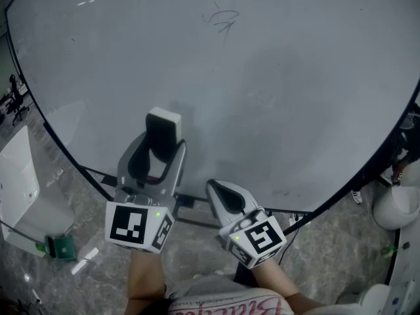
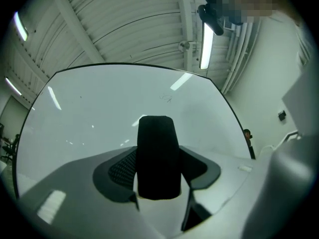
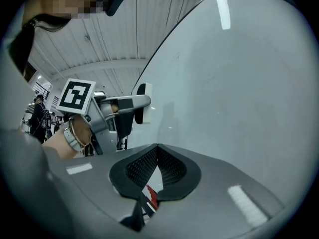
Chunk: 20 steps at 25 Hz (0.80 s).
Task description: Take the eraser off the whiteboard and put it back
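The whiteboard (image 1: 262,77) fills most of the head view and carries a small scribble (image 1: 222,20) high up. My left gripper (image 1: 157,144) is shut on the eraser (image 1: 163,131), a block with a black felt face and a white back. In the left gripper view the felt face of the eraser (image 2: 158,158) fills the gap between the jaws and faces the camera. From the right gripper view the eraser (image 3: 143,103) sits close to the board, white side toward it; contact cannot be told. My right gripper (image 1: 215,189) hangs shut and empty to the right of the left one, its tips (image 3: 157,156) meeting.
The board's dark lower frame (image 1: 72,163) runs diagonally just below both grippers. On the grey floor lie a green object (image 1: 63,247) and a white panel (image 1: 20,189) at the left. A white round container (image 1: 397,205) stands at the right.
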Each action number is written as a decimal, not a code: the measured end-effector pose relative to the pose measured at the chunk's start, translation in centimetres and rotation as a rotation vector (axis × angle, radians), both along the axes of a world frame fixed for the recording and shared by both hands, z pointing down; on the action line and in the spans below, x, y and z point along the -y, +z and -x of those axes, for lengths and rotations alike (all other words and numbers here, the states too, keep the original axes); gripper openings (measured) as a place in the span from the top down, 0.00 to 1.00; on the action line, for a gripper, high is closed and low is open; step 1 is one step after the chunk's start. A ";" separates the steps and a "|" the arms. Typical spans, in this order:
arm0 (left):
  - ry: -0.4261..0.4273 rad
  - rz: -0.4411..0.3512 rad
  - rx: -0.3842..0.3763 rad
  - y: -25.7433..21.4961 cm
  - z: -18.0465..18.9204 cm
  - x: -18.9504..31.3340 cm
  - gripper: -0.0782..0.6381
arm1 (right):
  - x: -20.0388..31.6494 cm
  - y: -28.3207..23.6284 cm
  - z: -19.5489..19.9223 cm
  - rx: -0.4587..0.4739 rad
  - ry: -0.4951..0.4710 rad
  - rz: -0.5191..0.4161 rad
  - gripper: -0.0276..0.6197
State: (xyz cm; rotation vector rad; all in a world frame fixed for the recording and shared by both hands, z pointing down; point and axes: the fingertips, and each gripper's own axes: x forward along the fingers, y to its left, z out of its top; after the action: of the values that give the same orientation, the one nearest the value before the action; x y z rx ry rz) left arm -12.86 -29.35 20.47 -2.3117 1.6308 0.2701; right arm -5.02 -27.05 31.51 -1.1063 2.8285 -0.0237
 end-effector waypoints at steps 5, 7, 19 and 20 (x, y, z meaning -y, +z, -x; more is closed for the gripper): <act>0.025 0.012 -0.034 2.2 0.2 -1.1 0.55 | 0.1 0.1 0.0 -0.004 0.018 0.011 0.95; 0.038 0.007 -0.049 2.9 0.3 -1.6 0.55 | 0.1 0.2 0.0 -0.006 0.017 0.002 0.95; 0.066 -0.001 -0.106 4.8 1.2 -3.5 0.55 | 0.2 0.6 0.0 -0.017 0.024 -0.001 0.95; 0.065 0.001 -0.104 4.9 1.2 -3.5 0.55 | 0.1 0.7 0.0 -0.017 0.022 -0.002 0.95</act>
State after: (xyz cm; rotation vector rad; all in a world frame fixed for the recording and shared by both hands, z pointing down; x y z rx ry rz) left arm -14.09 -25.89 25.34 -2.3915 1.6048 0.4101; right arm -5.03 -27.18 32.19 -1.1428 2.8304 -0.0099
